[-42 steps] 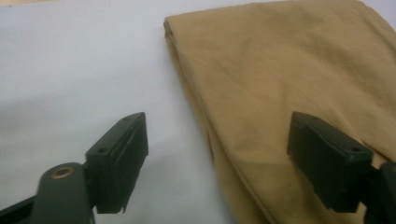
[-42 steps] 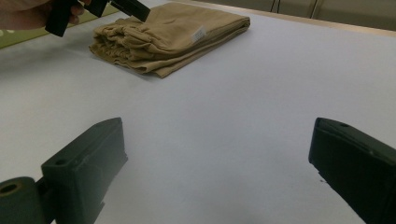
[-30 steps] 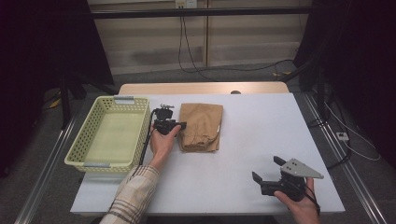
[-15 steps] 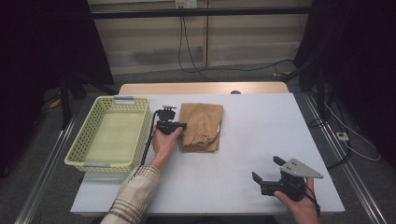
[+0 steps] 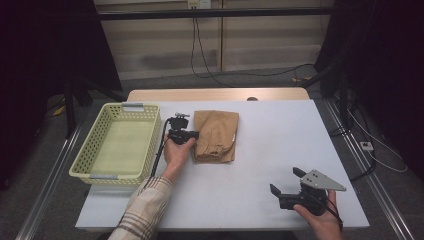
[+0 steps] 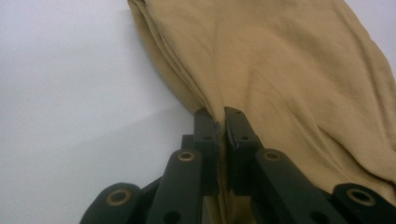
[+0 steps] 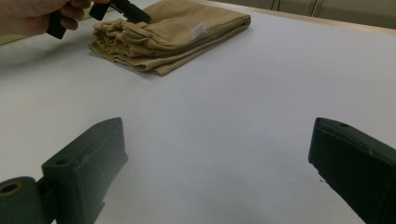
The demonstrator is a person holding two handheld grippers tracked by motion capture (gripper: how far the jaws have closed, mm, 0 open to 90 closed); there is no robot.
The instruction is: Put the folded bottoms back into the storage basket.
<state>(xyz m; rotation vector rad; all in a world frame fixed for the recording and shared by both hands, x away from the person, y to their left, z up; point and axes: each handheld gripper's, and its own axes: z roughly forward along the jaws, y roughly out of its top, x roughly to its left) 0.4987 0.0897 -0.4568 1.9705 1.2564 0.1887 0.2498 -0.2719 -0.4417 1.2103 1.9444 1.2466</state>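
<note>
Step in hand: left gripper (image 6: 221,122), jaws just closed, pinching the cloth (image 5: 216,135) at its edge. Right gripper (image 5: 290,186) idle, jaws spread. Next, probably: lift cloth toward basket (image 5: 84,152), keeping the fold together.

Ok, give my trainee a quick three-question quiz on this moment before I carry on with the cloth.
1. True or false: the left tool has its jaws closed on an edge of the folded tan cloth.
2. What stands on the table on the far side of the left tool from the cloth?
A. a yellow-green basket
B. a cardboard box
C. a metal tray
3. How do the jaws of the right tool stand, and what lies between them?

Key
1. True. The jaws have just been closing and now pinch the cloth's edge.
2. A, the basket, with nothing showing inside it.
3. Wide apart, with bare table between them, well short of the cloth.
</note>
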